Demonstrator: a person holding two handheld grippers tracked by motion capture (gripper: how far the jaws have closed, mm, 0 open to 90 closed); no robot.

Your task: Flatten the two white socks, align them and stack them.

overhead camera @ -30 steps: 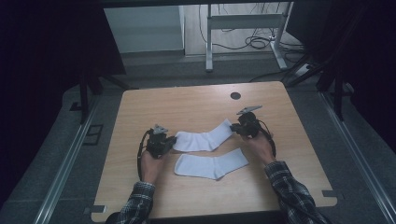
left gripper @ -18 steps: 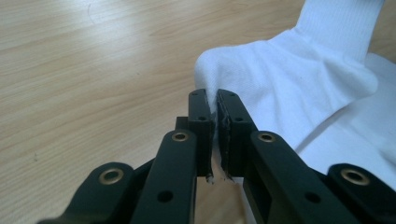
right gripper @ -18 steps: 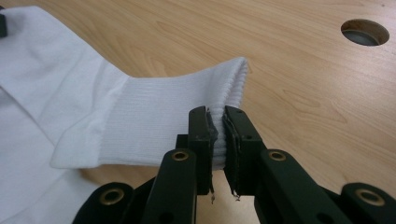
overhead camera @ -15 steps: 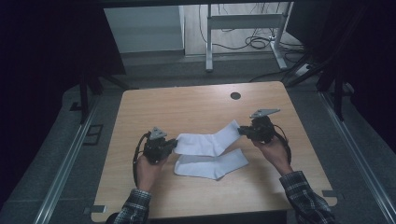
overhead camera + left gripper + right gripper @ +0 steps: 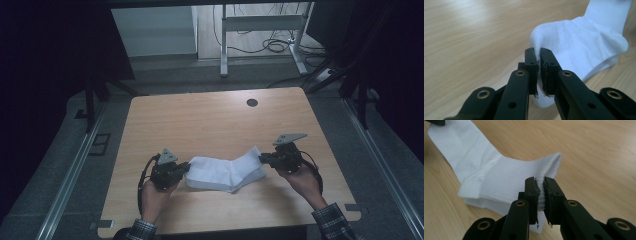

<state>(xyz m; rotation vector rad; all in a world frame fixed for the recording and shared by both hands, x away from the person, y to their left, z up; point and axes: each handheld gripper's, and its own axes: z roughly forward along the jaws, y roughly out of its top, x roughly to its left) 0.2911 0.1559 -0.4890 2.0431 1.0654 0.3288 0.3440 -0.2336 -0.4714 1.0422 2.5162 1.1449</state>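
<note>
Socks (image 5: 225, 172) lie in the lower middle of the high view, white, on the wooden table (image 5: 200, 120), stretched between the two grippers. At the lower left of that frame the left gripper (image 5: 186, 169) meets the near-left end of the white fabric, with the person's left hand (image 5: 152, 200) below it; at the right of centre the right gripper (image 5: 262, 158) meets the upturned ribbed end, with the right hand (image 5: 302, 180) behind it. In the left gripper view the two black jaws rise from the bottom centre and stand almost together, with a thin fold of the toe end of the sock (image 5: 574, 47) pinched between the pads (image 5: 531, 65); the rest of the fabric spreads toward the upper right of that frame, its ribbed cuff at the top right corner. In the right gripper view the jaws are likewise nearly closed, clamped on the edge of the ribbed cuff (image 5: 524, 177), which bulges between the pads (image 5: 531, 192). From there the white fabric runs to the upper left of the frame, and a second layer of white shows beneath its lower edge, resting on the wood. A round dark hole (image 5: 252, 102) sits in the tabletop toward the upper right of the high view, well apart from the fabric.
</note>
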